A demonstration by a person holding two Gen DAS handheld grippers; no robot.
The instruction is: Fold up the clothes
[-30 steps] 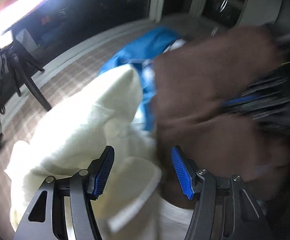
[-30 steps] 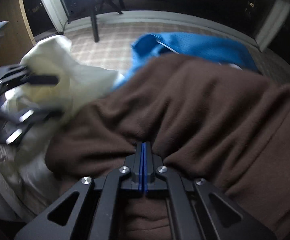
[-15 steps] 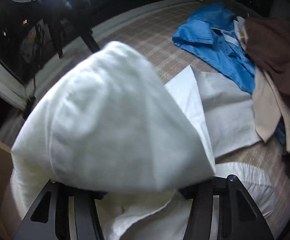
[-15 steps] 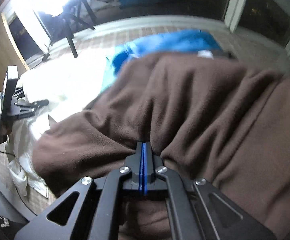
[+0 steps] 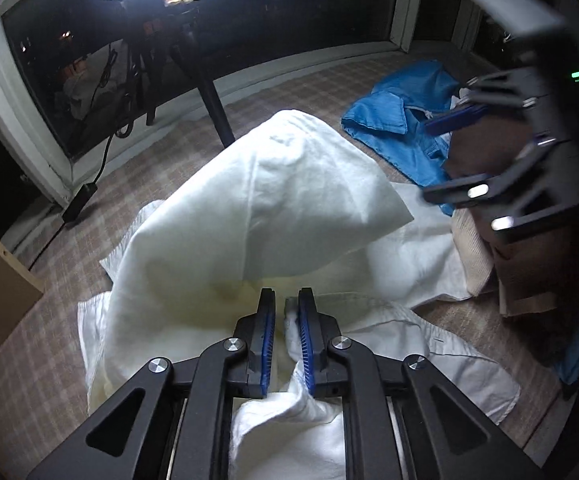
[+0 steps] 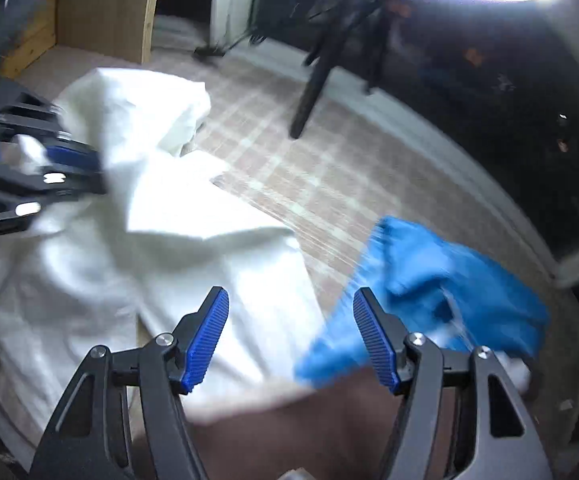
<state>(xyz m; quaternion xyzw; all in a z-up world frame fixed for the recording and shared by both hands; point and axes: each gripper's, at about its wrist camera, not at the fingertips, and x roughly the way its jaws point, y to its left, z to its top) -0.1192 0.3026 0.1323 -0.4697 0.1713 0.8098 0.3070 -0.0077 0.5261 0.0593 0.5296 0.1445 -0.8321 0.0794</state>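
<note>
My left gripper (image 5: pixel 286 312) is shut on a white garment (image 5: pixel 257 208) and holds it lifted, so the cloth billows up in front of it; the garment also shows in the right wrist view (image 6: pixel 161 216). My right gripper (image 6: pixel 289 312) is open and empty above the edge of the white garment, with a brown garment (image 6: pixel 289 432) below it. The right gripper also shows in the left wrist view (image 5: pixel 469 152), at the right over the brown garment (image 5: pixel 529 248). The left gripper shows at the left of the right wrist view (image 6: pixel 77 168).
A blue shirt (image 5: pixel 405 120) (image 6: pixel 441 280) lies crumpled on the checked surface (image 6: pixel 289 168). A beige garment (image 5: pixel 473 252) lies beside the brown one. A black tripod leg (image 5: pixel 213 100) stands at the back. A wooden panel (image 6: pixel 105 8) stands at the far left. Dark windows ring the surface.
My right gripper has opened and let go of the brown garment, which has dropped below it. My left gripper has shut on the white garment and lifted it.
</note>
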